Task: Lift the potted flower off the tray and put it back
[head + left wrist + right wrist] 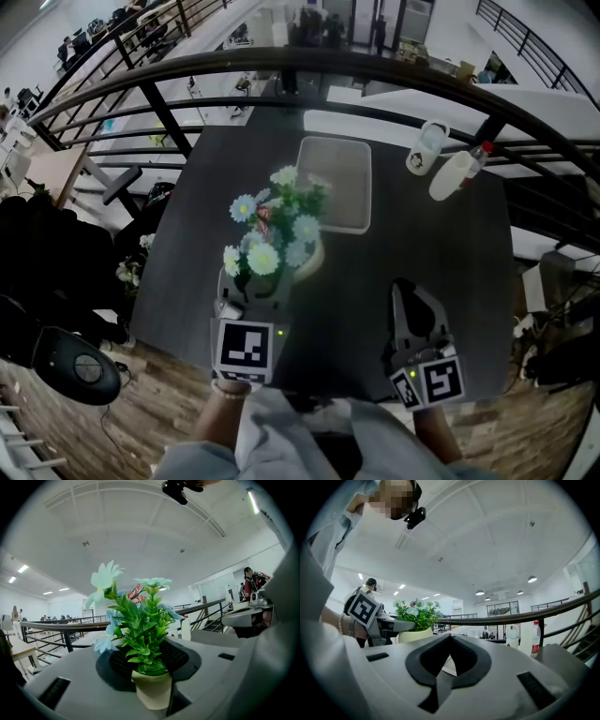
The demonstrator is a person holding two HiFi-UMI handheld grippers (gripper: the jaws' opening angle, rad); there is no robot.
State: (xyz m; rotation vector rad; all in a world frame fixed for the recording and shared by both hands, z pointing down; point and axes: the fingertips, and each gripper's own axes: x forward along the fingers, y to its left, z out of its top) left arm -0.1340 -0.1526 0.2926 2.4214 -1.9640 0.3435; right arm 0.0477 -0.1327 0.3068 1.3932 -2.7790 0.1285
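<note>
The potted flower (274, 236), pale blue blooms and green leaves in a cream pot (152, 691), hangs over the dark table, nearer to me than the grey tray (336, 217). My left gripper (265, 284) is shut on the pot, its jaws pressed against both sides (152, 670). The tray holds nothing. To the right, my right gripper (406, 289) hovers over the table with its jaws closed tip to tip (450, 638) and nothing between them. In the right gripper view the flower (416, 614) and the left gripper's marker cube (363, 609) show at the left.
A clear jug (427, 148) and a plastic bottle (458, 172) stand at the table's far right corner. A curved black railing (281, 66) runs behind the table (192, 225). A black chair base (77, 366) sits on the floor at the left.
</note>
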